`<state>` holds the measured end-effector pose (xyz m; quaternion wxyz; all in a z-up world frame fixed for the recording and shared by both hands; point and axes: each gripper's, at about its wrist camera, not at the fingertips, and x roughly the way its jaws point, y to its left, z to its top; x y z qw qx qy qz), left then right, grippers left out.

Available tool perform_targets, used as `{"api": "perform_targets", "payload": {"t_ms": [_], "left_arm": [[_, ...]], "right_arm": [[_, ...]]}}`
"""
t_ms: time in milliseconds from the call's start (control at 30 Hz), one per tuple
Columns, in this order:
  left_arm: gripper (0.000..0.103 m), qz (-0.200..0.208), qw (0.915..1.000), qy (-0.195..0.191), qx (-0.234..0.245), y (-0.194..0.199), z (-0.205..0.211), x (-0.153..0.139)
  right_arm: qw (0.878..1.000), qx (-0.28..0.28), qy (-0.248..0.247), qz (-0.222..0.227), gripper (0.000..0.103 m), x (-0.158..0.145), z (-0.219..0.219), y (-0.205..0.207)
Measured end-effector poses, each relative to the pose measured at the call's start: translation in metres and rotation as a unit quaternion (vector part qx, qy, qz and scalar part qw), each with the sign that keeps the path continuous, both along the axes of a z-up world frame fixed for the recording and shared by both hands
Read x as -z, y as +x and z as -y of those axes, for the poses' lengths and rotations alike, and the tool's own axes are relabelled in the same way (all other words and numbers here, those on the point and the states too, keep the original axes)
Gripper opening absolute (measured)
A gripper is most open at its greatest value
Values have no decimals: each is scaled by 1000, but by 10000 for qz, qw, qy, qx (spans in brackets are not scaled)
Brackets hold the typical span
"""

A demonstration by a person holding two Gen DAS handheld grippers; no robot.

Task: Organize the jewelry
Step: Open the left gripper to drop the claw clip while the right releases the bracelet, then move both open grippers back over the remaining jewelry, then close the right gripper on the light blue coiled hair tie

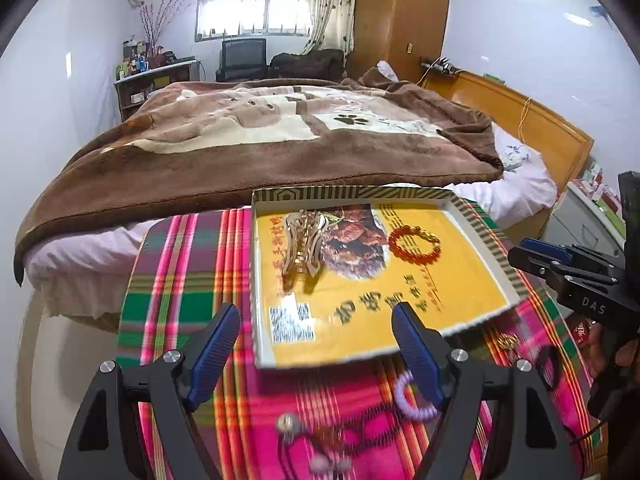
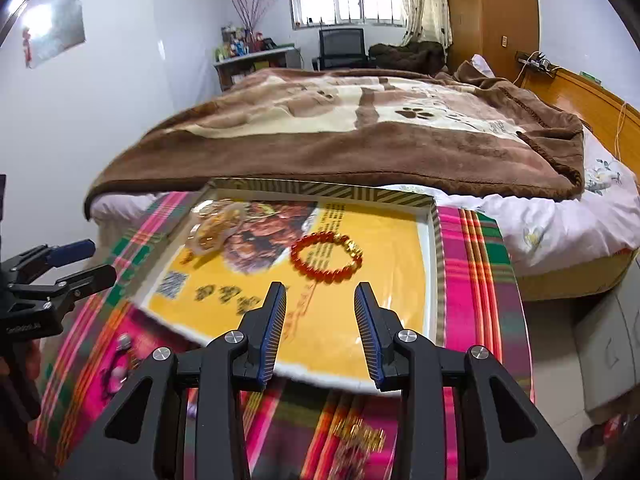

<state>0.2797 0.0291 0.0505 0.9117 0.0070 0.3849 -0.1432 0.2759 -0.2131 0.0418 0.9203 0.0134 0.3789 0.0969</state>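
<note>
Left to right, both grippers hang above a striped cloth (image 1: 172,280) spread at the foot of a bed (image 1: 280,136); the cloth gives small, loose pieces a flat, bright ground to lie on.

Left gripper (image 1: 316,356): fingers spread wide and empty, poised over the near left corner of the box lid (image 1: 496,240). A judgement: it is released so it can take one of the loose pieces lying just below it. These are a dark cord with pale beads (image 1: 308,444), blurred, and a purple coil band (image 1: 408,396) beside the right finger.

Box lid: shallow, yellow-lined, set in the middle of the cloth, where both hands seem able to reach it. It serves as the collecting tray. At its far left lies a gold hair clip (image 1: 306,244), flat on its side. To its right lies a red bead bracelet (image 2: 326,258), also flat and apart from the clip, so that sorted pieces do not tangle.

Right gripper (image 2: 320,332): fingers parted with nothing between them, aimed at the bracelet but short of it. Below, on the cloth, a gold chain (image 2: 358,436) is too blurred to describe. A dark ring-shaped band (image 1: 550,364) lies near the cloth's right edge.

Two pieces are in the lid; several are not yet collected.
</note>
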Motion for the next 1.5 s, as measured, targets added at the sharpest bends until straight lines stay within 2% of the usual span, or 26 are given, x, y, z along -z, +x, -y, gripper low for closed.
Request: {"api": "perform_targets", "payload": {"t_ms": [233, 333, 467, 600, 833, 1000, 1067, 1233, 1500], "left_arm": [[78, -21, 9999, 3, -102, -51, -20, 1], [78, -49, 9997, 166, -152, -70, -25, 9], [78, -127, 9995, 50, -271, -90, -38, 21], [78, -327, 9986, -108, -403, -98, -46, 37], [78, -563, 9974, -66, -451, -99, -43, 61], [78, -620, 9968, -21, -509, -97, -41, 74], [78, -623, 9967, -59, -509, -98, -42, 76], [78, -673, 9962, -101, -538, -96, -46, 81], [78, -682, 9961, -70, -548, -90, -46, 83]], "right_arm": [[9997, -117, 98, 207, 37, -15, 5, -60], [9994, -153, 84, 295, 37, -21, 7, -85], [9991, -149, 125, 364, 37, -23, 9, -113], [9991, -156, 123, 385, 37, -15, 5, -135], [9998, -39, 102, 179, 37, 19, 4, -165], [9997, -111, 160, -151, 37, 50, -4, -174], [9986, -418, 211, -231, 37, 58, -16, -177], [9942, -1038, -38, -263, 37, 66, -47, -178], [9904, -1195, -402, -564, 37, 87, -70, -160]]}}
